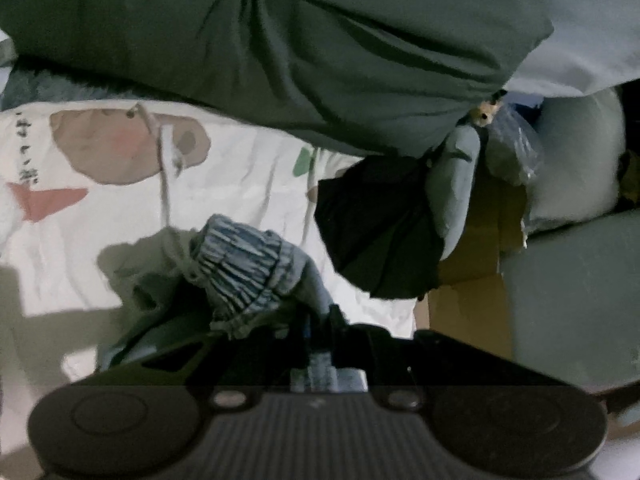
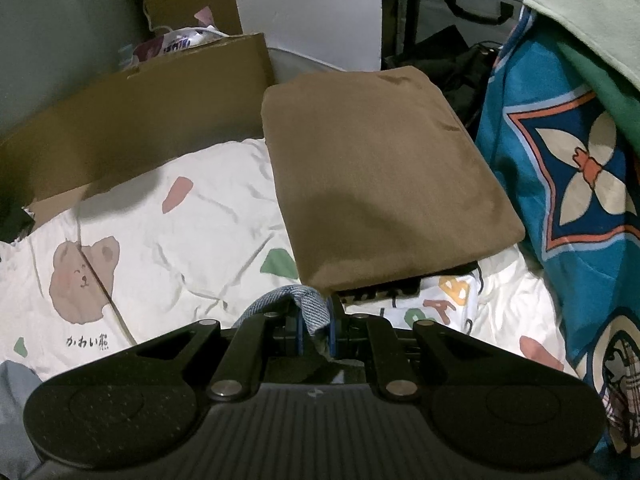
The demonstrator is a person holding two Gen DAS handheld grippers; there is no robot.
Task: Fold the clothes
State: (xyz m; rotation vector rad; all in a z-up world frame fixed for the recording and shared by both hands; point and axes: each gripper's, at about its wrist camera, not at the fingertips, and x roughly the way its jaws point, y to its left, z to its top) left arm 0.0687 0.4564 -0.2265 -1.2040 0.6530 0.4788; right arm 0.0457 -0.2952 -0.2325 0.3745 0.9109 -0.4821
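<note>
My left gripper is shut on a blue denim garment; its gathered elastic waistband bunches up just ahead of the fingers, above the white bear-print bedsheet. My right gripper is shut on another part of the same blue denim garment, a small fold of which sticks up between the fingers. A folded brown garment lies flat on the bed right in front of the right gripper, on top of other folded clothes.
A dark green pillow fills the top of the left wrist view, with a black cloth and a grey plush below it. A cardboard box stands at the bed's left edge. A blue patterned blanket hangs on the right.
</note>
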